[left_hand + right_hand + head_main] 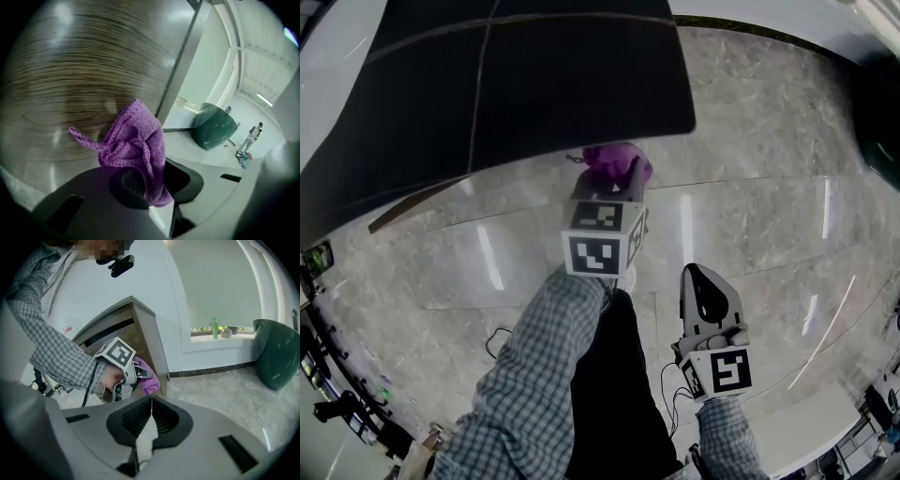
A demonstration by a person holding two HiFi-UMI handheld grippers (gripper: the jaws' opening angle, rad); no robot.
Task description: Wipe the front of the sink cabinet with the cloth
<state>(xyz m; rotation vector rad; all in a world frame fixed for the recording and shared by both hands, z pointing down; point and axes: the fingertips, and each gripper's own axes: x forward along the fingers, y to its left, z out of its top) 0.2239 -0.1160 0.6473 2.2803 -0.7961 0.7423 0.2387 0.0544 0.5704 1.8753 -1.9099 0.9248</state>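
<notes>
Wiping is the step in hand: your left gripper (140, 187) has its jaws clamped on the purple cloth (133, 138). The cloth bunches out ahead of them, with one thin corner trailing off to the side, right up at the wood-grain cabinet front (84, 79). You cannot settle from these views whether the cloth presses on the panel or sits just off it. It lies close to the panel's edge, beside the grey corner strip (183, 65), and in the head view it is tucked below the overhang of the dark top surface (534, 75).

Your right gripper (151, 420) hangs back over the marble floor (750, 187), well apart from the cabinet, with its jaws together and nothing between them.

The next move, as I judge it, calls for pushing the wad flat onto the panel and sweeping away from the corner across the broad run of grain. The bunch is small, so make overlapping passes.

The dark green bin (276, 352) and the green bottle (214, 327) on the window ledge stand clear of your path. Only the overhang above crowds you, and the loose corner may catch in the drawer gap (105, 331)
</notes>
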